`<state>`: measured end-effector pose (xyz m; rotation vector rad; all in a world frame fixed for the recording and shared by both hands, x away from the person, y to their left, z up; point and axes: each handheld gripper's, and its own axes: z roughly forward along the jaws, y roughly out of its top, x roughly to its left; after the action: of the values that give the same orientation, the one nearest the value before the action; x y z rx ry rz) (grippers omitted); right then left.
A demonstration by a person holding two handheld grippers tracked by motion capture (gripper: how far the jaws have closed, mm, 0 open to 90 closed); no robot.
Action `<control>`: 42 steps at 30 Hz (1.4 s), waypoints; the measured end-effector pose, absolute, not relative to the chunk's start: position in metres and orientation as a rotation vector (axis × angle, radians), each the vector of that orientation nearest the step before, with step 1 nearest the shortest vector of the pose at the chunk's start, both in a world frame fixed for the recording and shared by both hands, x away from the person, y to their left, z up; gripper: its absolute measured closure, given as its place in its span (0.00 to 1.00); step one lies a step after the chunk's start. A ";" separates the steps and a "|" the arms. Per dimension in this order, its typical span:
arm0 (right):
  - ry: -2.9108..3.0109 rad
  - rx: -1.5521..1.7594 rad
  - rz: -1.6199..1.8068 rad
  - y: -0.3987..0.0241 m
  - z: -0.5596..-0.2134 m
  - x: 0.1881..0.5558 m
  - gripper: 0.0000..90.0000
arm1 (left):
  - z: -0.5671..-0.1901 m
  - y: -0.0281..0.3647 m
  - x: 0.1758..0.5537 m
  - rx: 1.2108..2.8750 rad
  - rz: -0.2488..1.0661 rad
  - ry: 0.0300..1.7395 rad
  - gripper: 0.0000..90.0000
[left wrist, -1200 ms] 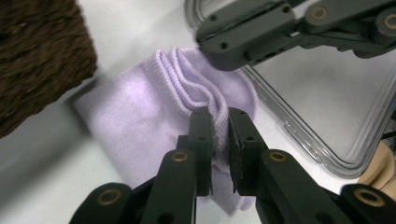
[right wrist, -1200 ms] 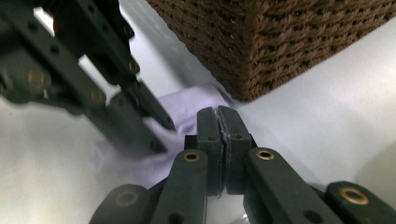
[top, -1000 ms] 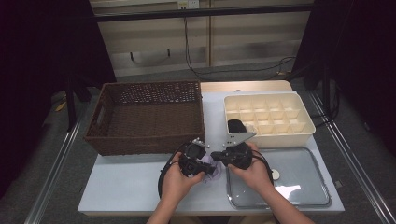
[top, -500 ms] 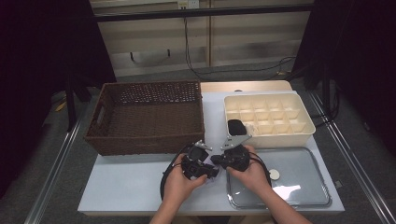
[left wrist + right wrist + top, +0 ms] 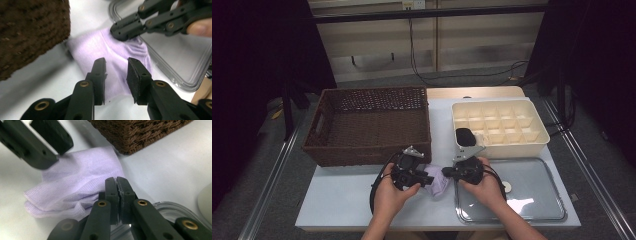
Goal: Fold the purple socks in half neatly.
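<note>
A lilac cloth (image 5: 438,185) lies folded on the white table between my two grippers, just in front of the basket corner. My right gripper (image 5: 116,180) is shut, its tips pinching the cloth's edge, and creases in the fabric (image 5: 112,50) run out from that pinch (image 5: 123,33). My left gripper (image 5: 115,62) hovers over the cloth with a gap between its pads; its jaws have just been opening and grip nothing. In the high view the left gripper (image 5: 423,176) sits at the cloth's left and the right gripper (image 5: 448,173) at its right.
A brown wicker basket (image 5: 372,125) stands at the back left, its near corner (image 5: 140,135) close to the cloth. A cream compartment tray (image 5: 512,145) at the back right holds a black item (image 5: 464,136). A clear shallow tray (image 5: 532,195) lies under the right hand.
The left gripper's jaws have parted and come off the cloth, and that hand has drawn slightly left, away from the right gripper. The right gripper has stayed put, shut.
</note>
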<state>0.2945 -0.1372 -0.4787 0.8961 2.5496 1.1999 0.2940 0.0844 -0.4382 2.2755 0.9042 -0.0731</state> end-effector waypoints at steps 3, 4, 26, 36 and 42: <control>2.548 0.895 1.198 -0.136 -0.478 0.294 0.98 | -0.444 0.080 0.293 2.285 -0.084 0.883 0.79; 2.548 0.898 1.199 -0.137 -0.479 0.294 0.98 | -0.446 0.078 0.292 2.293 -0.089 0.868 0.83; 2.564 0.828 1.246 -0.118 -0.475 0.284 0.97 | -0.460 0.065 0.285 2.320 -0.031 0.837 0.94; 2.571 0.832 1.251 -0.120 -0.478 0.284 0.99 | -0.450 0.087 0.290 2.258 -0.020 0.914 0.83; 2.568 0.829 1.247 -0.120 -0.479 0.283 0.99 | -0.450 0.101 0.296 2.225 -0.006 0.997 0.73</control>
<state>0.2834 -0.1202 -0.4786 0.8289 2.5675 1.2468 0.2957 0.1015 -0.4498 2.2251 0.9972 -0.0060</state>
